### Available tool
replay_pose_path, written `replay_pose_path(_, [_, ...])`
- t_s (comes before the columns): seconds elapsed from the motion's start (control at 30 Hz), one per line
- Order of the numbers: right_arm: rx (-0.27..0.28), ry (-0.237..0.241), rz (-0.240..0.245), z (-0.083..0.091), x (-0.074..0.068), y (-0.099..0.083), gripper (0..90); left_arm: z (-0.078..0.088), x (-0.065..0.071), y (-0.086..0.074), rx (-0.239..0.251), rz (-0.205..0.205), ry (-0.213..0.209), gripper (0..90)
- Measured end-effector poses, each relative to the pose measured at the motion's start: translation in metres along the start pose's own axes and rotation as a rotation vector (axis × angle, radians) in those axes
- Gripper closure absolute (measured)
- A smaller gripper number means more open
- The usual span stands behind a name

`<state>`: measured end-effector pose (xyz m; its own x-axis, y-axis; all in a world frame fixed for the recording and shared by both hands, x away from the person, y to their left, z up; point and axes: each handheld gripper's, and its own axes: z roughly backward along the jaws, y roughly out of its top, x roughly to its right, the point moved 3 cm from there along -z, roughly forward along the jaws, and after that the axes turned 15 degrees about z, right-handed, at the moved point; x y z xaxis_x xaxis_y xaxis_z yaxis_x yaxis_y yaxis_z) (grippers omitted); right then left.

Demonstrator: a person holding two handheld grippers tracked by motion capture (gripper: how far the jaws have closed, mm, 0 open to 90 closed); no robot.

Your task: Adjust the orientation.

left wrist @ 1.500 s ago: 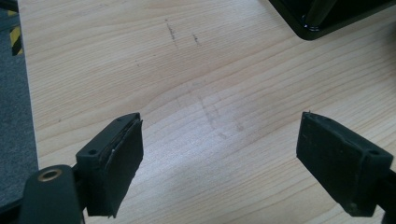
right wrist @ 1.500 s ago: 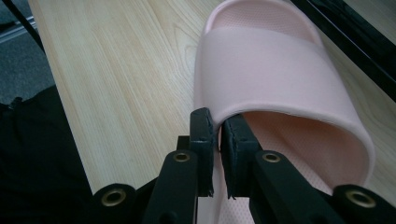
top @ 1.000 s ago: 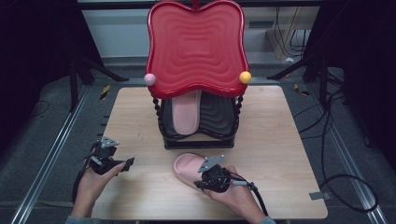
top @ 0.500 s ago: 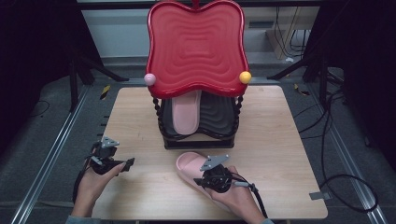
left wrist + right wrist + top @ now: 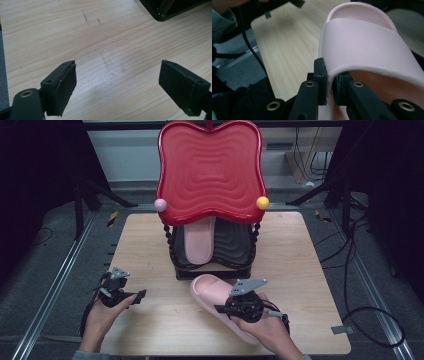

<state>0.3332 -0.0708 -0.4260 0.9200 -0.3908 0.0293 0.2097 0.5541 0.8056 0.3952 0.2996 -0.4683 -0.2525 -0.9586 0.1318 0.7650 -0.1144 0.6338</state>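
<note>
The right gripper [image 5: 329, 82] has just been clamped onto the strap edge of the pink slipper [image 5: 220, 307], now lifted slightly off the table [image 5: 310, 285], so it's probably headed for the rack [image 5: 210, 255] ahead, while the left gripper [image 5: 131, 296] is left gaping, empty.

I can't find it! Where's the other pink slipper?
High view: the pink slipper lies on the black lower shelf of the rack, left half, under the red tray.

Pale pink slipper [image 5: 215, 296] in black right gripper [image 5: 226, 309]; glossy red rippled tray [image 5: 210, 170], pink ball [image 5: 160, 204], yellow ball [image 5: 262, 202]; light wood-grain table [image 5: 300, 270], black stand [image 5: 235, 251]
</note>
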Motion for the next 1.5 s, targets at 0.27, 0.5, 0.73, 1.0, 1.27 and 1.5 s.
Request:
replay_pose_path(0.27, [0.054, -0.023, -0.033, 0.016, 0.012, 0.002, 83.1, 0.0, 0.002, 0.0, 0.016, -0.012, -0.024, 10.9])
replay_pose_path(0.5, [0.069, -0.037, -0.032, 0.023, 0.016, 0.008, 83.1, 0.0, 0.0, 0.0, 0.014, -0.004, -0.015, 10.6])
replay_pose_path(0.73, [0.116, -0.055, -0.057, 0.03, 0.021, 0.015, 82.9, -0.001, 0.0, -0.001, 0.004, -0.007, -0.016, 10.7])
replay_pose_path(1.0, [0.194, -0.11, -0.114, 0.036, 0.029, 0.024, 82.7, 0.001, -0.001, 0.0, 0.008, -0.002, -0.017, 10.8])
replay_pose_path(1.27, [0.242, -0.194, -0.183, 0.038, 0.037, 0.037, 82.8, 0.0, 0.0, -0.001, 0.002, -0.003, -0.02, 10.8])
replay_pose_path(1.5, [0.227, -0.262, -0.216, 0.041, 0.047, 0.044, 83.0, 0.001, 0.0, 0.0, 0.003, -0.005, -0.022, 10.9])
